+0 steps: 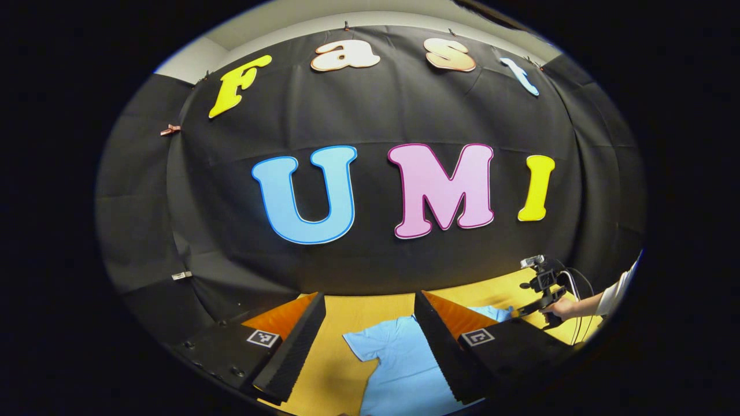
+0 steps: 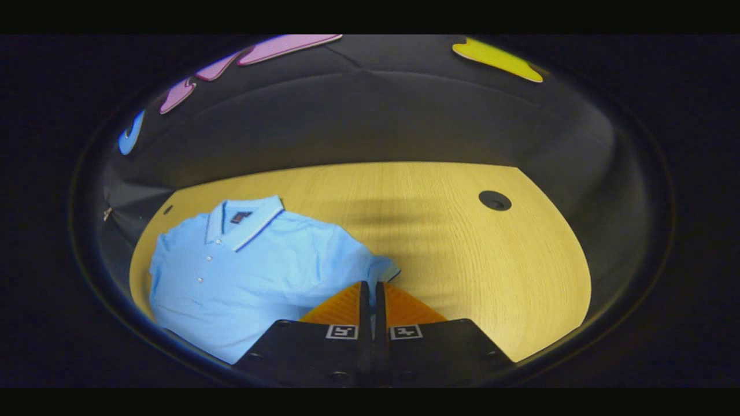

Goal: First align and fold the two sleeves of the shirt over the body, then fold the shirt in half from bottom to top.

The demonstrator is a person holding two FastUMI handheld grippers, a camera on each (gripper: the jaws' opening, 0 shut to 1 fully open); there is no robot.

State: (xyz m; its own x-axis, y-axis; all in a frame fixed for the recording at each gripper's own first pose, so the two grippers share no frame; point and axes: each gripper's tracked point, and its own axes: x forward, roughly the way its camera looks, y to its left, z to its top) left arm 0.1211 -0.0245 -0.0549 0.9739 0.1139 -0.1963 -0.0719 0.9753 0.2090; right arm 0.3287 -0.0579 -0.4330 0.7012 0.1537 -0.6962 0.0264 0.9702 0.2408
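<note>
**STATUS: NO FOLD MADE YET**

Progress
- Find shirt (image 2: 254, 271) flat and face up on table (image 2: 462, 260), collar (image 2: 245, 222) toward 12 o'clock in right gripper view.
- Note both sleeves spread out from the body: one (image 1: 361, 345) at 7 o'clock in left gripper view, the other (image 2: 378, 267) at 6 o'clock in right gripper view.
- Judge stage as the very start: no sleeve laid over the body, no bottom-to-top fold. Count all three folds as left to do.

Tools
- Read left gripper (image 1: 369, 296) as wide open, above the shirt, holding nothing.
- Read right gripper (image 2: 371, 284) as drawn narrow, with just a slim gap. See no cloth between the fingers, with tips just beside the near sleeve cuff.

View differences
- Use right gripper view for the whole shirt front at 8 o'clock: collar, buttons, near cuff. Also for bare table toward 3 o'clock and a round hole (image 2: 495, 200) at 1 o'clock.
- Use left gripper view for the far sleeve outline, plus the right gripper at 4 o'clock, held in a hand (image 1: 563, 308) near the other sleeve. Cannot tell its jaw state from there.
</note>
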